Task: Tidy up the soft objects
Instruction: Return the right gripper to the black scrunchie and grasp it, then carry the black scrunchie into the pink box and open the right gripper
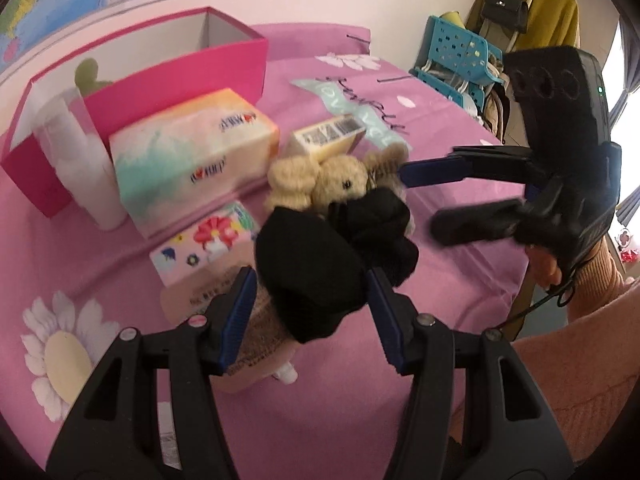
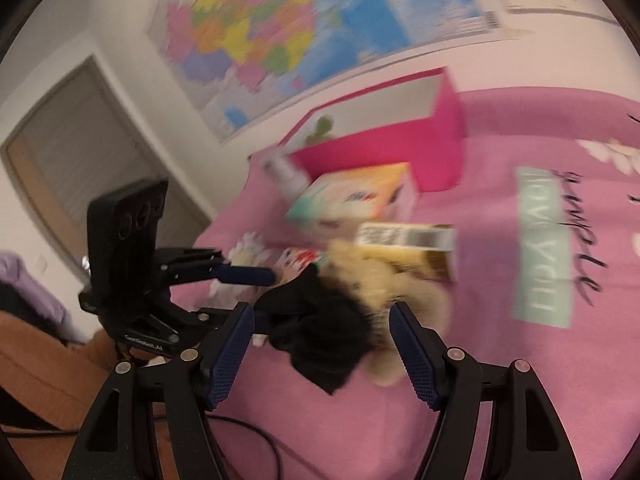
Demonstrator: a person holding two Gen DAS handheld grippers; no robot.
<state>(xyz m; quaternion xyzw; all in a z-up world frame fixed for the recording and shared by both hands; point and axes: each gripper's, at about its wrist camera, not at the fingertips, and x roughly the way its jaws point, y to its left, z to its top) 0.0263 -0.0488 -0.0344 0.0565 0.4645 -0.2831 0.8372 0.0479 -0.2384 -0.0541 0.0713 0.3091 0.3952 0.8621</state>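
Both tongs stand apart and empty, the left gripper nearest the black cloth just ahead, the right gripper beside the plush toy.

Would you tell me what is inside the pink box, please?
A green item pokes above the front wall of the pink box; that wall hides the rest of the inside.

Left wrist fisheye looking steeply down, close over black cloth at frame centre, right wrist fisheye facing shallower from the opposite side, both sharing the pink box in the upper frame.
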